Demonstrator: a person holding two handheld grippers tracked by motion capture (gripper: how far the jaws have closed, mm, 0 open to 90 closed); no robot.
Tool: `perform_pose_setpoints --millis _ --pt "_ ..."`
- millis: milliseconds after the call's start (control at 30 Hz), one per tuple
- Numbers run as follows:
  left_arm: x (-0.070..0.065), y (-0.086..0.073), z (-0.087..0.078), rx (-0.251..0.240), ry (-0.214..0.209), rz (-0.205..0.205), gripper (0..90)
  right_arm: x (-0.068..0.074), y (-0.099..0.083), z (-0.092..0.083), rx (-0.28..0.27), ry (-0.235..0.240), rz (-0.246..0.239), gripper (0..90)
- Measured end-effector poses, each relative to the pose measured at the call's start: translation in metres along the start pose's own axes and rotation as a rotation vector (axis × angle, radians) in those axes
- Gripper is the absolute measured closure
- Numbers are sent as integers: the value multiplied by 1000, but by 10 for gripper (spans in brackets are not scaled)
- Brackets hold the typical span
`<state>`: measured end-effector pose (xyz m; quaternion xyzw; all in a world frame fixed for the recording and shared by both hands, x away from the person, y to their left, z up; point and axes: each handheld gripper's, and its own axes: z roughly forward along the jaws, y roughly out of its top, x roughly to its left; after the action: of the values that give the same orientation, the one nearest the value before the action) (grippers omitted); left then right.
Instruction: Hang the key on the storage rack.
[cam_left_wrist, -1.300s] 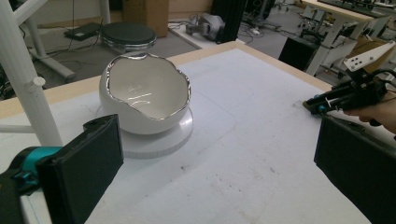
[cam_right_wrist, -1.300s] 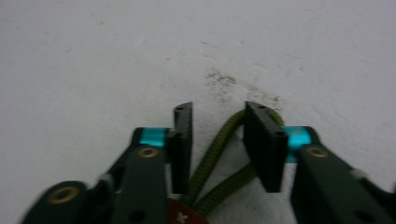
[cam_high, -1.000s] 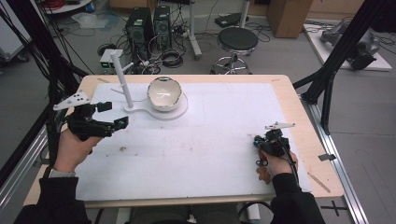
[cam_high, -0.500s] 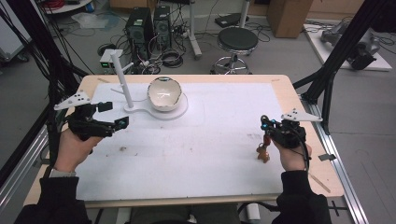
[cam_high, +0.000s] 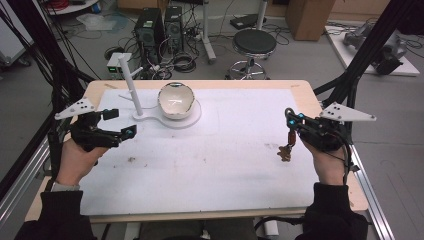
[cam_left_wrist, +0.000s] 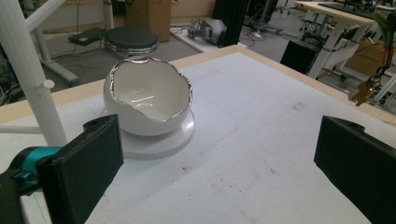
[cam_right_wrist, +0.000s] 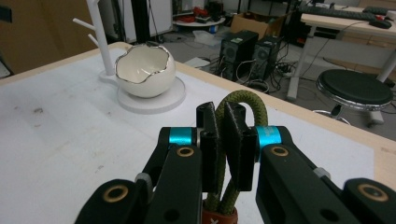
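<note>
My right gripper (cam_high: 289, 118) is shut on the olive-green cord loop (cam_right_wrist: 243, 104) of a keychain. The cord sits pinched between the pads, and its brown keys (cam_high: 285, 152) dangle below over the right side of the white mat. The keychain (cam_left_wrist: 368, 87) also hangs at the far right of the left gripper view. My left gripper (cam_high: 120, 123) stands open and empty at the mat's left, facing the white egg-shaped bowl (cam_high: 176, 100) with a silver jagged rim. Beside the bowl, a white post with pegs (cam_high: 129, 82) rises from the same flat base (cam_high: 193, 119).
The white mat (cam_high: 220, 165) covers most of the wooden table (cam_high: 307, 90). Black frame posts stand at both table sides. A stool (cam_high: 255, 44), computer towers and cables lie on the floor beyond the far edge.
My right gripper has risen from the mat with the keychain in its jaws, so the keys now hang free. The left gripper has stayed where it was.
</note>
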<state>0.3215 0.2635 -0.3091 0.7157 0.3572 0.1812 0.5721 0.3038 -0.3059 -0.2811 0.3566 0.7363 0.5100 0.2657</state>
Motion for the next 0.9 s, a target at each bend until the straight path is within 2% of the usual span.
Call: perform_pose_setpoints --millis 67,133,300,467,667,800,900 --pt "-2 1 -1 -28 15 21 17 0 -1 3 3 9 2 854" --pt "-2 2 -3 -37 12 25 17 0 -2 6 7 17 3 854" --pt "-1 0 -3 -25 9 22 17 2 2 13 -14 58 -4 854" --pt "-4 -1 -9 -27 9 36 17 16 14 25 -37 105 -25 854" --pt "-9 -7 -12 -29 30 56 17 37 36 55 -9 149 -78 854" --pt "-10 -13 -13 -15 34 50 17 52 50 83 14 171 -110 854" --pt "-10 -20 -19 -18 61 58 17 66 60 105 23 200 -126 854"
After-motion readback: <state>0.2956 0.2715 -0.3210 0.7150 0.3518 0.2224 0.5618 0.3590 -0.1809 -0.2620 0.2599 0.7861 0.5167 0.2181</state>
